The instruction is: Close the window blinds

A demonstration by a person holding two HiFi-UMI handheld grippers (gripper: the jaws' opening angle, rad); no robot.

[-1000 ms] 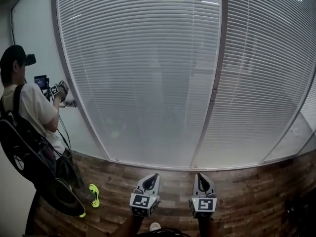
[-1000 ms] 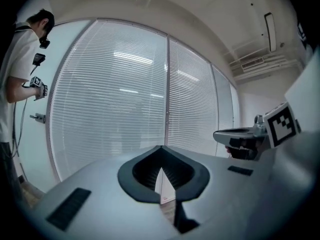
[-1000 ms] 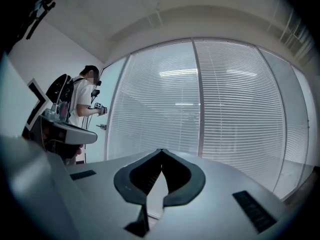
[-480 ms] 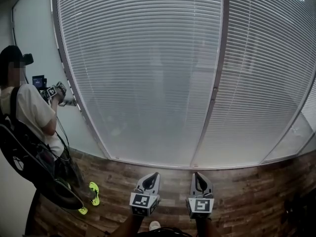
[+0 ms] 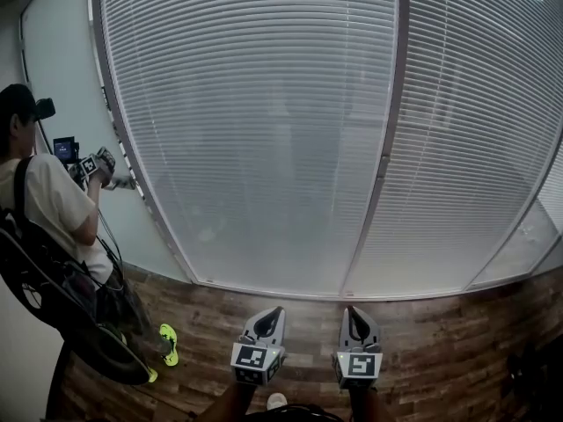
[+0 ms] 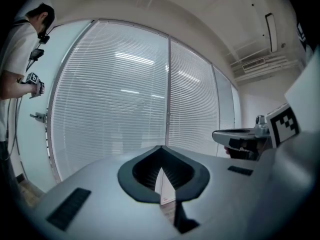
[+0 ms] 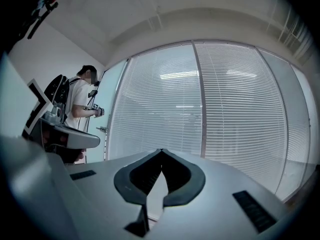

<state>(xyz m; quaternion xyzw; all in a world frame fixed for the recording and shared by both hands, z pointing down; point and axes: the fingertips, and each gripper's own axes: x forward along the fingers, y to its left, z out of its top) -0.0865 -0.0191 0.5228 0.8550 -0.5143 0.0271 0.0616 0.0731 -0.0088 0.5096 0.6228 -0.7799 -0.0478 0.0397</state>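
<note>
White slatted blinds (image 5: pixel 264 130) cover the big window ahead, in two panels split by a grey upright bar (image 5: pixel 388 148). The slats are lowered and let a dim view through. Low in the head view, both grippers are held side by side well short of the glass. The left gripper (image 5: pixel 274 313) is shut with nothing between its tips, and the right gripper (image 5: pixel 354 311) is shut and empty too. In the left gripper view the jaws (image 6: pixel 161 148) meet at a point before the blinds (image 6: pixel 110 109). The right gripper view shows the same (image 7: pixel 161 150).
A person (image 5: pixel 53 200) with a backpack stands at the left wall and holds another pair of grippers near a handle (image 5: pixel 125 183). Yellow-green shoes (image 5: pixel 167 345) show on the wooden floor (image 5: pixel 440 341). A dark object sits at the far right floor edge (image 5: pixel 537 376).
My two grippers have stayed nearly still. The person at the left has shifted slightly, with their hands a little higher and further left.
</note>
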